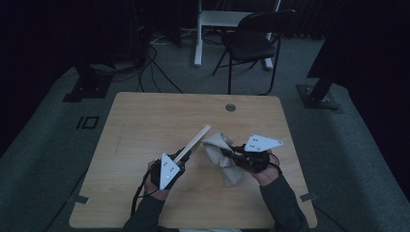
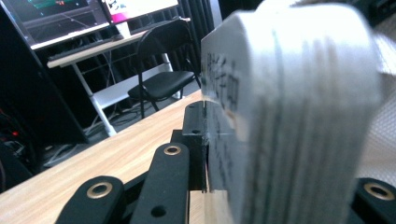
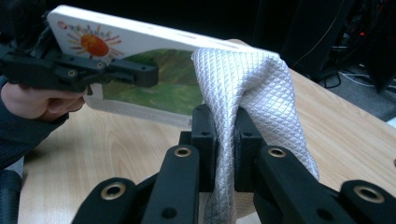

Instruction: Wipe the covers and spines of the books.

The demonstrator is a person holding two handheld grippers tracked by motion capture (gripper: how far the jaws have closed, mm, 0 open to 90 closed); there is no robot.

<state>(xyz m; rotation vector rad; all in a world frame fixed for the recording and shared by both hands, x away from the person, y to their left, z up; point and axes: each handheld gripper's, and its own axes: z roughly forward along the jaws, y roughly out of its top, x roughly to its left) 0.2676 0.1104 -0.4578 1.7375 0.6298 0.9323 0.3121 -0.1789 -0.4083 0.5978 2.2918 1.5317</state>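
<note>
Your right gripper has its jaws pinched tight on a fold of the white quilted cloth, which bunches up above the pads and drapes against the far edge of the board; the cloth's loose tail hangs below the gripper toward the table. Your left gripper is clamped on the near end of that thin picture board, holding it on edge and angled away from you, raised off the wood. In the left gripper view the board's blurred edge sits between the jaws. Both grippers work just beside each other near the table's middle, toward your side. Bare wood lies open to the left, right and far edge; a chair stands well beyond the table.
</note>
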